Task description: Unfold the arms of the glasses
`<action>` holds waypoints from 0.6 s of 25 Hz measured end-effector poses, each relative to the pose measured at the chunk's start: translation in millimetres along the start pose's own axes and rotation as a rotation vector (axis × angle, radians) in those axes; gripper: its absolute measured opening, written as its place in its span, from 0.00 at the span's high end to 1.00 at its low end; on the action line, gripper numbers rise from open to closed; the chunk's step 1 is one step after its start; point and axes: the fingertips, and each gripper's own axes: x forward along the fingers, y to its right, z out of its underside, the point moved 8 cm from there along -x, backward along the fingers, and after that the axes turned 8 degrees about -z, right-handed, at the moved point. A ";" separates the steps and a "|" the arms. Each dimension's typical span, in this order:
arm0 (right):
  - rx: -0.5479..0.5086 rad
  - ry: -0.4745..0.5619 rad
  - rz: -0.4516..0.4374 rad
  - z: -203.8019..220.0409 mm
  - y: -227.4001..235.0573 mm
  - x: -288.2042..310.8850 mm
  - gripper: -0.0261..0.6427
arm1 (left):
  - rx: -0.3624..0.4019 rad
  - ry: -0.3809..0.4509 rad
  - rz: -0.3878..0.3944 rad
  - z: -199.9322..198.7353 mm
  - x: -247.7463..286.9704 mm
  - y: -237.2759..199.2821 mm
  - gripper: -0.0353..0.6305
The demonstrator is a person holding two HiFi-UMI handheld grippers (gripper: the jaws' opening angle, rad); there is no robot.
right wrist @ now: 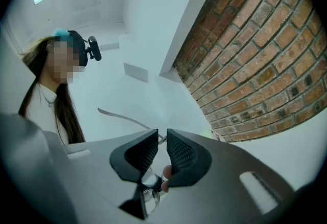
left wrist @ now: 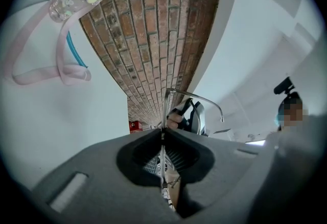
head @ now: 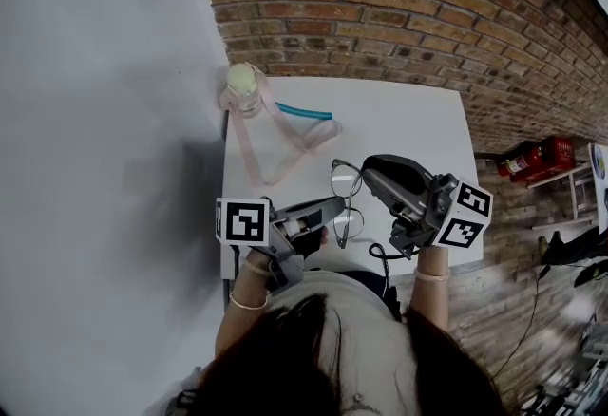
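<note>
- The left gripper (left wrist: pixel 163 142) has its jaws pressed together on the thin metal frame of the glasses (left wrist: pixel 194 96). One arm of the glasses reaches past the jaws and curves off to the right.
- The right gripper (right wrist: pixel 162 149) has its jaws nearly together, pinching the glasses (right wrist: pixel 124 117) near a hinge. A lens shows below the jaws.
- In the head view the glasses (head: pixel 347 205) sit between both grippers by the near edge of the white table (head: pixel 418 120).
- A clear bottle (head: pixel 244 88) with a pink strap (head: pixel 285 156) stands at the table's far left corner, with a blue tube (head: pixel 302 110) beside it.

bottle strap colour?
Pale pink strap; shows best in the left gripper view.
</note>
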 end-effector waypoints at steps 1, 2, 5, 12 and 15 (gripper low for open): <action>-0.002 0.003 -0.002 -0.4 -0.9 0.0 0.89 | 0.006 0.004 -0.001 -0.7 -0.4 -0.5 0.91; -0.004 0.006 -0.004 -0.9 -1.9 -0.3 0.89 | 0.018 0.007 -0.007 -1.8 -1.0 -1.3 0.91; -0.008 0.015 -0.008 -3.1 -5.1 -1.3 0.89 | 0.049 0.013 -0.037 -4.2 -3.6 -4.3 0.91; -0.018 0.017 -0.013 -4.5 -8.9 -0.8 0.90 | 0.009 0.041 -0.021 -4.1 -3.9 -2.3 0.91; -0.022 0.021 -0.017 -5.9 -11.1 -0.4 0.90 | 0.040 0.051 -0.060 -8.1 -7.8 -7.4 0.91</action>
